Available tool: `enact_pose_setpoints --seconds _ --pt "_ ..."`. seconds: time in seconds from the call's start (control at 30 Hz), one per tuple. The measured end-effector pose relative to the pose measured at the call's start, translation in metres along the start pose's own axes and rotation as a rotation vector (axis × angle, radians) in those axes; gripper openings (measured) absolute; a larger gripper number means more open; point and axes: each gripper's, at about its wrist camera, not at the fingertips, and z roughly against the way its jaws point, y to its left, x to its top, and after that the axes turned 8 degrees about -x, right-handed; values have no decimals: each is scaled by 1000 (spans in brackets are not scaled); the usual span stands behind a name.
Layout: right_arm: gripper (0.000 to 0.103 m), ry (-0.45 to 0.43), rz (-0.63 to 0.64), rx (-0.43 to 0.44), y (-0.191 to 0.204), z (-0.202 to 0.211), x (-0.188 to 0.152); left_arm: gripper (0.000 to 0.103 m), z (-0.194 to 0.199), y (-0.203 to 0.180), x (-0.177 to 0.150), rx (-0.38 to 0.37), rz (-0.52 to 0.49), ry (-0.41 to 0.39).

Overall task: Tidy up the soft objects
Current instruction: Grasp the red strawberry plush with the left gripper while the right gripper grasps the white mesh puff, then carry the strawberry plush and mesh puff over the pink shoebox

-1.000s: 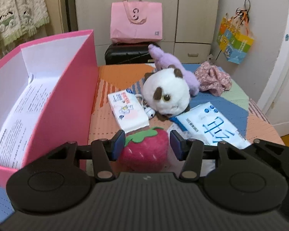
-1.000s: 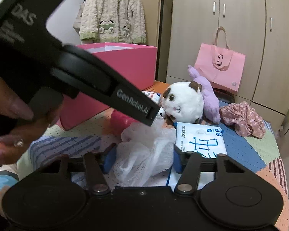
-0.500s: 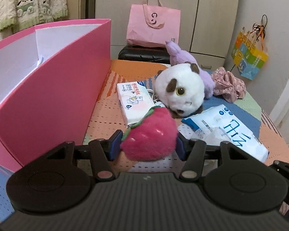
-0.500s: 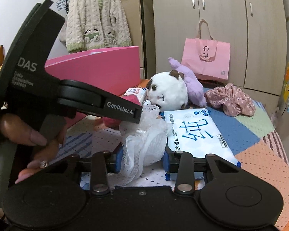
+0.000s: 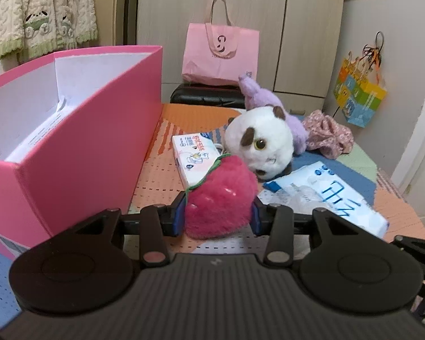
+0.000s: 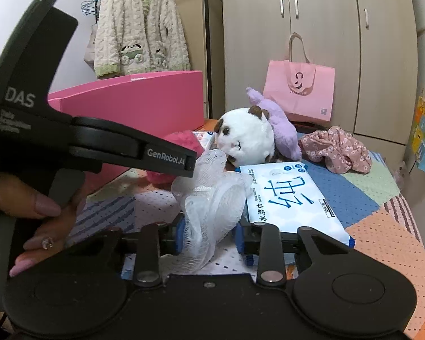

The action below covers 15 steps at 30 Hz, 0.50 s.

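Note:
A pink strawberry plush [image 5: 221, 198] is squeezed between the blue pads of my left gripper [image 5: 216, 212], which is shut on it and holds it just above the table, right of the open pink box [image 5: 79, 155]. My right gripper [image 6: 209, 232] has a white mesh bath sponge [image 6: 212, 195] between its pads; the jaws are closing and press on it. A white panda plush [image 5: 260, 141], a purple plush [image 5: 257, 96] and a floral cloth [image 5: 328, 136] lie farther back. In the right wrist view a hand [image 6: 42, 215] holds the left gripper's black body at the left.
A large blue-and-white wipes pack [image 6: 289, 201] lies right of the sponge, and a small tissue pack [image 5: 192, 155] lies beside the panda. A pink tote bag [image 5: 221, 53] stands on a black case behind the table. The table's rounded edge [image 6: 419, 255] runs along the right.
The left gripper closed on the strawberry plush and lifted it off the table. The right jaws narrowed onto the mesh sponge, squeezing it. Both views tilted up slightly.

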Motion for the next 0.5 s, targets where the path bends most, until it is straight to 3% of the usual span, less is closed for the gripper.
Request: enact_pose_setpoints --seconds 0.23,0.5 --pt "34 0 0 -32 4 3 -2 43 23 -3 -2 -30 -32 -32" --pt "35 4 -43 -43 2 8 -1 43 43 3 -4 -100 1 10"
